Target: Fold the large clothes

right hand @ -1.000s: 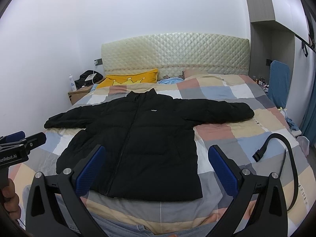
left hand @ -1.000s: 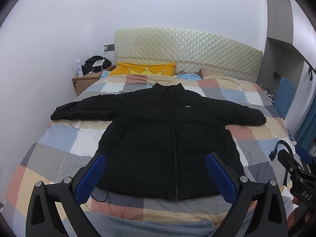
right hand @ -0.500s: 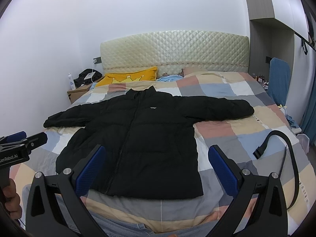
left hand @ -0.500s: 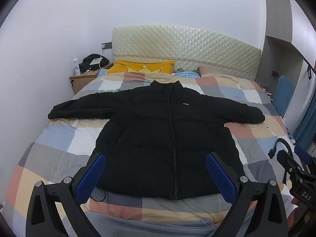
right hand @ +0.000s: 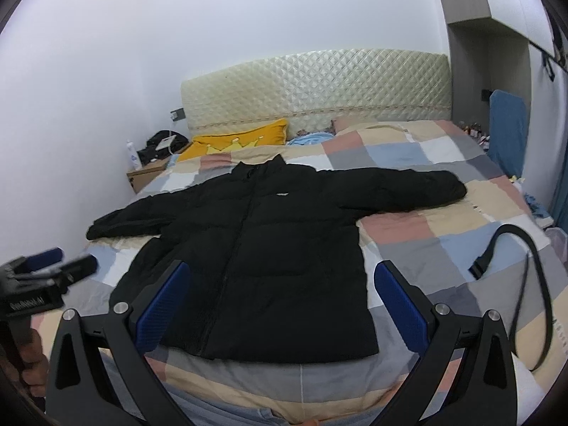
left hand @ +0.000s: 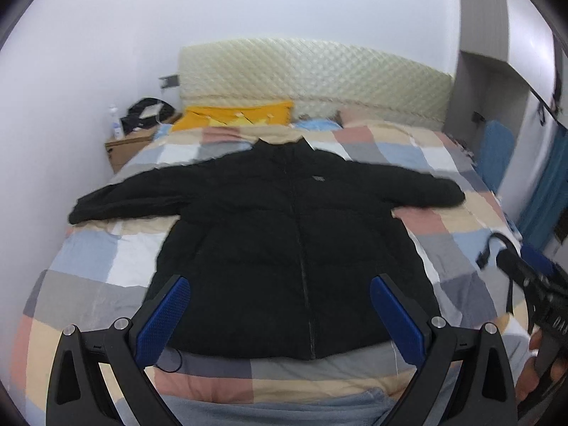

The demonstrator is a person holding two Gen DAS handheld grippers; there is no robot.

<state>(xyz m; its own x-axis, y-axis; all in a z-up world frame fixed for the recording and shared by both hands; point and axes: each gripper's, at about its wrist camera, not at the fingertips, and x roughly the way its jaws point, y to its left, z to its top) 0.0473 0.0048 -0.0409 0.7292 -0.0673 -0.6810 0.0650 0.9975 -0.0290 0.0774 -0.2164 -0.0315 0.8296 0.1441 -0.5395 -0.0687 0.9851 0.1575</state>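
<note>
Across the middle of the bed [right hand: 443, 234] the black jacket [right hand: 269, 266] lies flat, sleeves out, both left tongs [left hand: 280, 314] and right tongs [right hand: 282, 301] spread wide holding nothing, so folding hasn't started and probably a sleeve needs grabbing next.

Yellow pillow [right hand: 237, 140] by headboard [right hand: 316, 87]; black strap [right hand: 511, 266] on quilt [right hand: 440, 220].

Beyond the right gripper [right hand: 280, 305], whose 2 blue-padded fingers [right hand: 163, 305] stand wide apart with nothing between them, a black puffer jacket [right hand: 269, 255] lies flat, zipped, sleeves spread on the checked bed [right hand: 443, 248], a black strap [right hand: 525, 284] right of the fingers, the left gripper [right hand: 53, 266] at their left.
</note>
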